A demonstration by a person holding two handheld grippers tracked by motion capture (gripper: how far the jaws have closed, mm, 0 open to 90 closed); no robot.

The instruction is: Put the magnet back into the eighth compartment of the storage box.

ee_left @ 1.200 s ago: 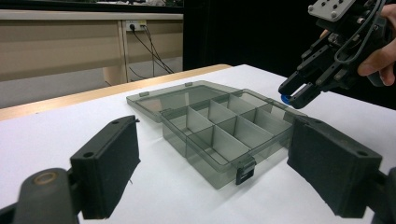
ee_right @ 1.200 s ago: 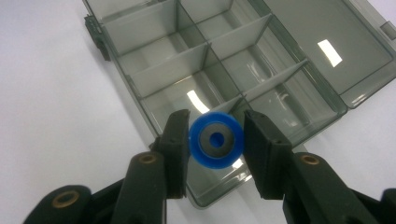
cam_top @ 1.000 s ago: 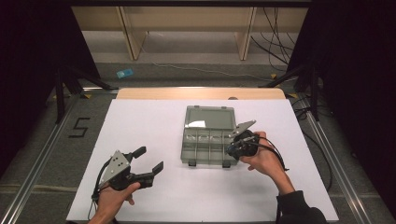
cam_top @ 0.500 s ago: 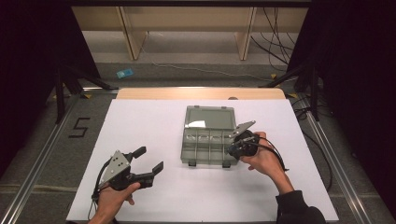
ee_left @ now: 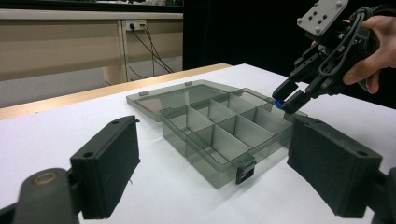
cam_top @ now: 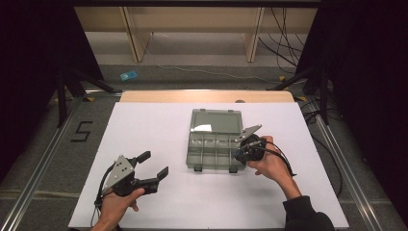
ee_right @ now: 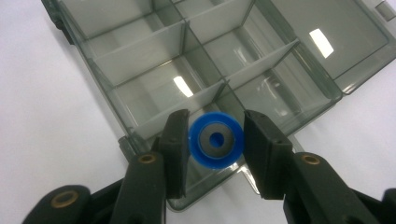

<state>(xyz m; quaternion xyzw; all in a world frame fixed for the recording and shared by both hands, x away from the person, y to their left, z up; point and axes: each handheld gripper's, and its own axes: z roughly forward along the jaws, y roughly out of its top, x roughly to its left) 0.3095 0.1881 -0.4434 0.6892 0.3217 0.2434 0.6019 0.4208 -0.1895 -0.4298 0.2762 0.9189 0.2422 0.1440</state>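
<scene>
A clear grey compartment box (cam_top: 215,147) lies open on the white table, its lid (cam_top: 216,121) folded flat behind it. My right gripper (ee_right: 215,140) is shut on a small blue ring with a grey core (ee_right: 216,139) and hovers over the box's near right corner (ee_right: 224,186). In the left gripper view that right gripper (ee_left: 288,99) points down at the box (ee_left: 219,135) with the blue ring (ee_left: 278,103) between its tips. My left gripper (cam_top: 155,166) rests low at the table's front left, open, with nothing between its pads (ee_left: 109,165).
The white sheet (cam_top: 144,130) covers the table, with a wooden strip (cam_top: 207,96) at its far edge. Metal rails (cam_top: 43,159) run along both sides. Cables (cam_top: 288,53) lie on the floor at the back right.
</scene>
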